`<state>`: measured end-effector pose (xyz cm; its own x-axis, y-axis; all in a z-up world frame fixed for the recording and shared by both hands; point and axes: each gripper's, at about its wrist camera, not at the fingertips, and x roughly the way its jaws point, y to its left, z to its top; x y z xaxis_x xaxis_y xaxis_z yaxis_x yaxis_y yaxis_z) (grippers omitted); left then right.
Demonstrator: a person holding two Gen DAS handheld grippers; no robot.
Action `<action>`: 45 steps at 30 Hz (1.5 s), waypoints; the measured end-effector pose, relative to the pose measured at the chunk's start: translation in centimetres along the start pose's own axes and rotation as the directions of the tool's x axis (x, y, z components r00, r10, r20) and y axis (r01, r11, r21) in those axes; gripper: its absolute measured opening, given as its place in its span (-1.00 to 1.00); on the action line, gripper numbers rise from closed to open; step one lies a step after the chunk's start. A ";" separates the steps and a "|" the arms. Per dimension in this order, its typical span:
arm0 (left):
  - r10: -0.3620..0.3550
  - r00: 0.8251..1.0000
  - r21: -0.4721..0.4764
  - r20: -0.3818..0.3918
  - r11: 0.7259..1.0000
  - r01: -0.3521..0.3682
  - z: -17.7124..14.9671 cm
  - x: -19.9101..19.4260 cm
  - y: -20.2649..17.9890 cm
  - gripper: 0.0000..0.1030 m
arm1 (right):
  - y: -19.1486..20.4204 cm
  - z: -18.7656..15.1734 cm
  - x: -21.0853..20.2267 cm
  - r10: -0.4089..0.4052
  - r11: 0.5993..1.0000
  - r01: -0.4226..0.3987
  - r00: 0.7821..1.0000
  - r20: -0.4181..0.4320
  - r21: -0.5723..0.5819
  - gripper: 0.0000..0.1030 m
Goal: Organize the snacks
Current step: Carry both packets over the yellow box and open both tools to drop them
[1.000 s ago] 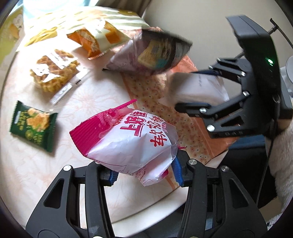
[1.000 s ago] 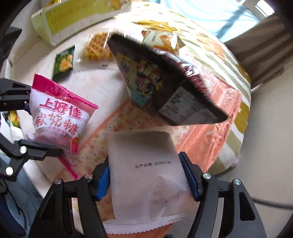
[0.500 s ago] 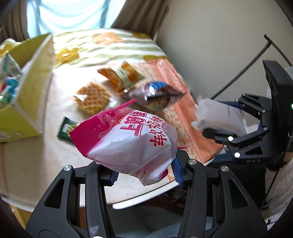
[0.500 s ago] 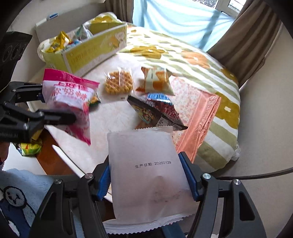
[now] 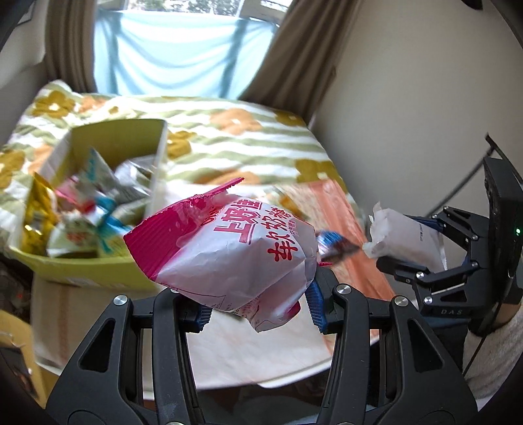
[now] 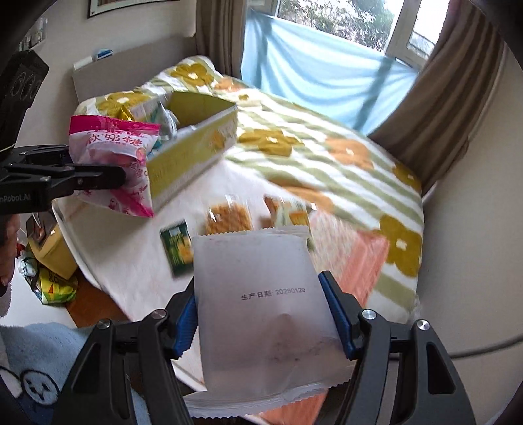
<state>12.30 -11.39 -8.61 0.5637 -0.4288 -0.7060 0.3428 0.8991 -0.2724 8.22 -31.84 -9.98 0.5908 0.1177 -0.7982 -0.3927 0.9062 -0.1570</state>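
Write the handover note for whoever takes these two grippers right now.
Left gripper: shut on the pink candy bag, held in the air.
Right gripper: shut on the white packet, also off the table.
Yellow box already holds several snacks.
Left on the table: green packet, waffle pack, orange packet.
Next, probably: drop both held bags into the box.

— Where am I working?
— A bedroom at home. There's a bed (image 6: 327, 170) under a flowered, striped quilt, brown curtains (image 6: 457, 98) beside a window (image 6: 343, 19), and a framed picture (image 6: 111, 6) on the wall.
— Anything else homely?
— A yellow box (image 6: 193, 153) full of snack packets, on my low desk (image 6: 130, 261).
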 end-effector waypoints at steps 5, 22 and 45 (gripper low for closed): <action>0.015 1.000 -0.030 0.017 0.999 -0.015 3.0 -0.5 5.1 -0.16 | 2.7 5.2 1.2 0.011 1.000 -0.011 0.999 0.050 -0.001 0.23; 0.032 0.996 -0.008 -0.080 0.999 -0.033 14.1 2.9 26.6 -0.16 | 12.9 20.0 11.4 0.065 0.984 -0.068 0.998 0.025 0.164 0.23; 0.136 0.985 -0.063 -0.102 0.988 -0.143 13.6 5.0 32.8 0.99 | 15.6 21.3 16.6 0.075 0.974 -0.056 0.994 -0.076 0.222 0.23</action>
<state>36.55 14.81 -12.18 0.5257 -0.2914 -0.7992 0.2110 0.9548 -0.2094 26.87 -7.08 -13.30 0.5044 0.1538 -0.8497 -0.2593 0.9656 0.0208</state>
